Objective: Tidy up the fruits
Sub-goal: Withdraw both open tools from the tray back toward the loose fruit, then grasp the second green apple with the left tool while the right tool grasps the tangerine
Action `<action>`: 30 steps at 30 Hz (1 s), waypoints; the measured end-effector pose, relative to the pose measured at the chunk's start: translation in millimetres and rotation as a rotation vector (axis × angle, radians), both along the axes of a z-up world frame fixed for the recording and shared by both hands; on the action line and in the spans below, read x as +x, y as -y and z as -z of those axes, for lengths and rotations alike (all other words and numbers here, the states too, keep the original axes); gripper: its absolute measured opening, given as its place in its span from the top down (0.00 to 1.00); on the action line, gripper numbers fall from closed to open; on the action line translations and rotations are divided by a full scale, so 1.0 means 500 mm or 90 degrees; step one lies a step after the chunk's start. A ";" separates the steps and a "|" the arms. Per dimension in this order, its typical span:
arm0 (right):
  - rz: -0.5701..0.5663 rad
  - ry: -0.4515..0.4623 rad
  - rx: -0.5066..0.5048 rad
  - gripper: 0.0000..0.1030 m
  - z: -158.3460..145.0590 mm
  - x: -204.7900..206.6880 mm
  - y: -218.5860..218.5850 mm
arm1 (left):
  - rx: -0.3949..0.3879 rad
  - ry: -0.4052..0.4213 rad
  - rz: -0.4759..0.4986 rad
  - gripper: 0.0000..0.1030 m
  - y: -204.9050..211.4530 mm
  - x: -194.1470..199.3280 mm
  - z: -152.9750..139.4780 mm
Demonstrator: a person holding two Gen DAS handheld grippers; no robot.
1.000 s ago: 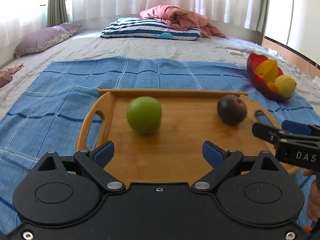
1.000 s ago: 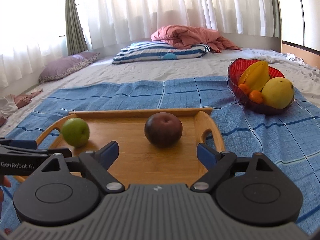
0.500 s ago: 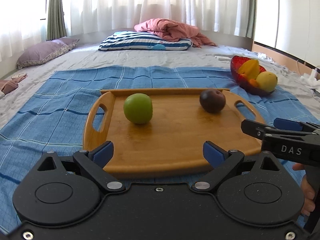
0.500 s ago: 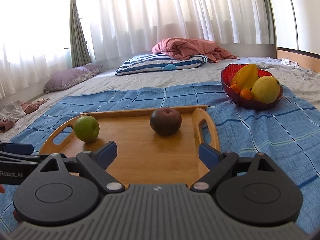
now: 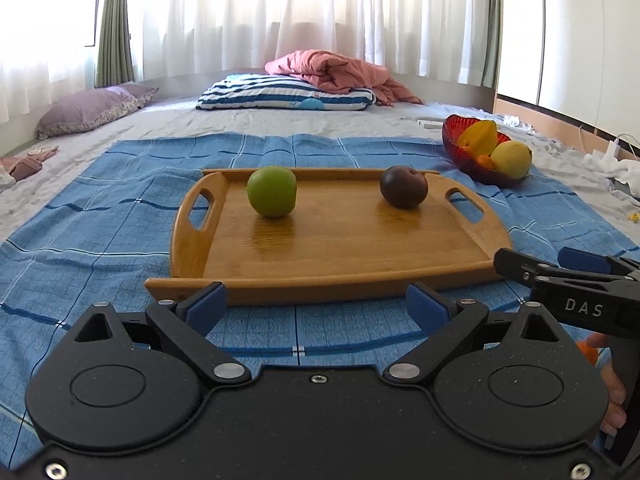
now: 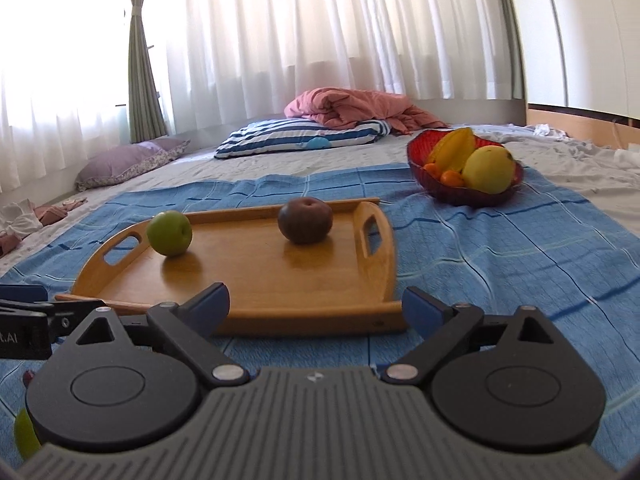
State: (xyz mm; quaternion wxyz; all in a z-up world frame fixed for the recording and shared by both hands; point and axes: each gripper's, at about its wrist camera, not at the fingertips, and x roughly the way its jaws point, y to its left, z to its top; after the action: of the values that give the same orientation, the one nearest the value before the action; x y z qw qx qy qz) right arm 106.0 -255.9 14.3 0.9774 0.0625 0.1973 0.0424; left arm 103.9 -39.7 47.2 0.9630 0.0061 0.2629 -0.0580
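A wooden tray (image 5: pixel 340 256) (image 6: pixel 280 292) lies on a blue checked cloth. On it stand a green apple (image 5: pixel 272 191) (image 6: pixel 169 233) at the left and a dark plum (image 5: pixel 403 187) (image 6: pixel 305 220) at the right. A red bowl (image 5: pixel 472 164) (image 6: pixel 460 194) with a starfruit, a yellow fruit and small oranges stands to the tray's far right. My left gripper (image 5: pixel 316 306) is open and empty, just short of the tray's near edge. My right gripper (image 6: pixel 316 306) is open and empty, near the tray's near right corner. It also shows in the left wrist view (image 5: pixel 560 276).
The blue cloth (image 5: pixel 100 220) lies on a bed. A striped pillow (image 5: pixel 286 96), a pink blanket (image 5: pixel 340 70) and a purple pillow (image 5: pixel 92 110) lie at the back. A green object (image 6: pixel 26 434) peeks out at the lower left of the right wrist view.
Both grippers have drawn back from over the tray and now hover above the cloth in front of it. The fruits have not moved. Both stay open.
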 end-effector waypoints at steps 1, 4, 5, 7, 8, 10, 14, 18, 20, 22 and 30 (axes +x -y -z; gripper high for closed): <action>0.003 0.003 0.006 0.04 0.002 -0.009 0.002 | 0.002 0.005 0.000 0.06 0.000 -0.008 0.001; 0.011 0.008 0.025 0.03 0.012 -0.034 0.012 | 0.001 0.015 0.000 0.02 0.000 -0.030 0.005; 0.014 0.008 0.025 0.02 0.014 -0.041 0.014 | 0.000 0.017 0.001 0.02 0.000 -0.037 0.008; 0.022 0.008 0.013 0.02 0.020 -0.054 0.013 | -0.002 0.017 0.002 0.02 0.000 -0.050 0.013; 0.026 0.009 0.005 0.02 0.023 -0.061 0.011 | -0.002 0.019 0.003 0.02 0.001 -0.057 0.015; 0.029 0.016 -0.004 0.02 0.026 -0.076 0.007 | 0.001 0.025 0.006 0.02 0.005 -0.069 0.017; 0.036 0.026 0.000 0.01 0.030 -0.100 0.010 | 0.022 0.041 0.012 0.02 0.015 -0.095 0.021; 0.049 0.015 0.006 0.01 0.043 -0.119 0.011 | 0.028 0.045 0.017 0.02 0.022 -0.116 0.025; 0.058 0.009 -0.002 0.01 0.052 -0.127 0.007 | 0.024 0.043 0.020 0.02 0.023 -0.125 0.027; 0.065 0.014 -0.021 0.01 0.055 -0.137 -0.003 | 0.018 0.039 0.018 0.02 0.024 -0.133 0.030; 0.099 0.016 -0.054 0.01 0.075 -0.166 -0.031 | 0.009 0.031 0.017 0.02 0.025 -0.169 0.046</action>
State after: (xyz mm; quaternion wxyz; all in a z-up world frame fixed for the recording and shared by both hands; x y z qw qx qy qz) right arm 23.0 -240.6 -23.2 0.9819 0.0358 0.1814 -0.0415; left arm 19.3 -52.4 24.4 0.9683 0.0182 0.2394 -0.0690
